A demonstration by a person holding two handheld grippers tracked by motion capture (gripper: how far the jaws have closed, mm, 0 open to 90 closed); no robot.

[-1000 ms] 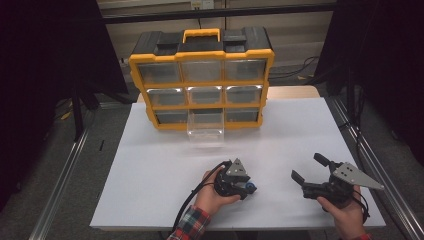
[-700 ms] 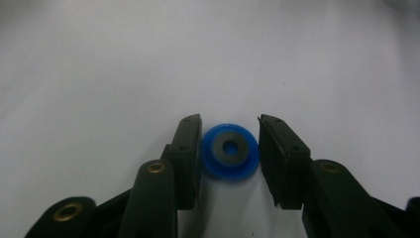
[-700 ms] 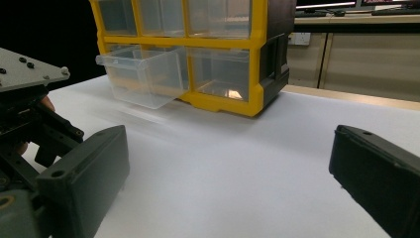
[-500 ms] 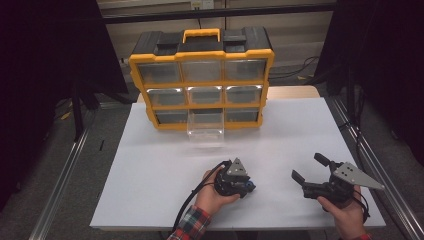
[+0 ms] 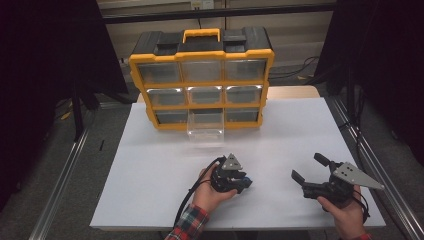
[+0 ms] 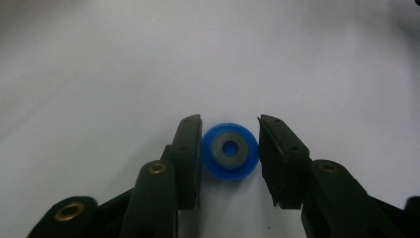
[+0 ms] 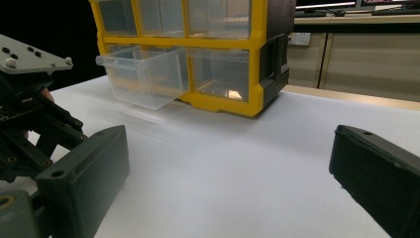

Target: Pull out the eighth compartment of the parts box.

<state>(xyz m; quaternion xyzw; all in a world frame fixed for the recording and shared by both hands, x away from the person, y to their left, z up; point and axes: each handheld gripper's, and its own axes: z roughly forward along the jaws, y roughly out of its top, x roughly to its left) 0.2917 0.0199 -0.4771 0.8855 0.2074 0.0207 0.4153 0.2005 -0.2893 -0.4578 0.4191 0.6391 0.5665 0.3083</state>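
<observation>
A small blue disc (image 6: 229,171) with a grey metal centre lies flat on the white table (image 5: 150,165). My left gripper (image 6: 230,151) points down at it, and its two black jaws touch the disc on either side. In the high view the left gripper (image 5: 243,184) is at the front centre of the table, with a bit of blue at its tip. My right gripper (image 5: 308,166) is held at the front right, open, with nothing between its jaws. In the right gripper view, the right gripper (image 7: 228,188) faces the cabinet.
A yellow and black drawer cabinet (image 5: 200,50) with clear drawers stands at the back of the table. Its bottom middle drawer (image 5: 205,131) is pulled out and looks empty. In the right gripper view that drawer (image 7: 143,74) juts forward, and the left gripper (image 7: 29,99) is at the left.
</observation>
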